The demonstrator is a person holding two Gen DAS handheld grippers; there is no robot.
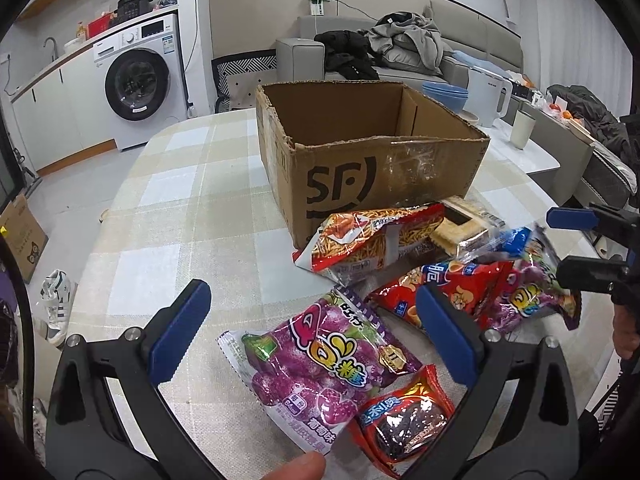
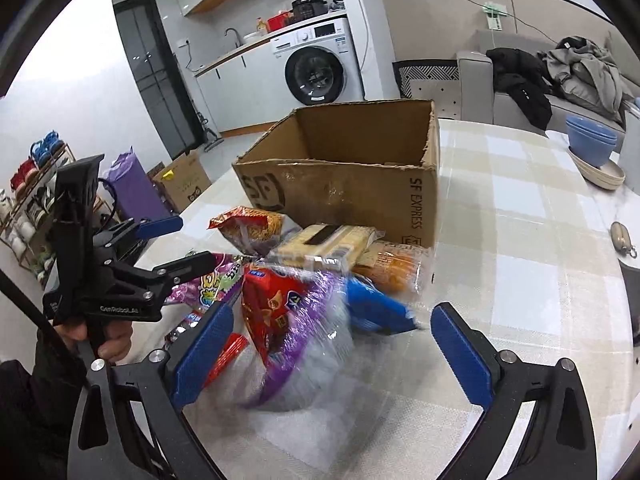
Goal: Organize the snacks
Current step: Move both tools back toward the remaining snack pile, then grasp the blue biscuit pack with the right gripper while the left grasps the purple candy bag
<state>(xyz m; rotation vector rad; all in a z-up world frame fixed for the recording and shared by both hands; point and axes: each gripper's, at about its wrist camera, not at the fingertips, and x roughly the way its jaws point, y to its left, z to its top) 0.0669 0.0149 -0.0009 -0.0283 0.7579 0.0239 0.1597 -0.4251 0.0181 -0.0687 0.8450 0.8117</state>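
An open empty cardboard box (image 1: 372,152) stands on the checked tablecloth; it also shows in the right wrist view (image 2: 352,184). A heap of snack packs lies in front of it. My left gripper (image 1: 312,328) is open over a purple grape candy bag (image 1: 324,364), with a small red date pack (image 1: 404,420) beside it. A red noodle-snack bag (image 1: 372,240) and a cracker pack (image 1: 460,232) lie near the box. My right gripper (image 2: 332,344) is open over a blurred red and purple bag (image 2: 284,312), next to a blue pack (image 2: 376,308).
Blue bowls on a plate (image 2: 592,148) stand at the table's right side, a small oval item (image 2: 622,234) near the right edge. A white kettle (image 1: 488,96) and cup (image 1: 524,128) stand behind the box. Washing machine (image 1: 136,80) and sofa (image 1: 400,52) are beyond.
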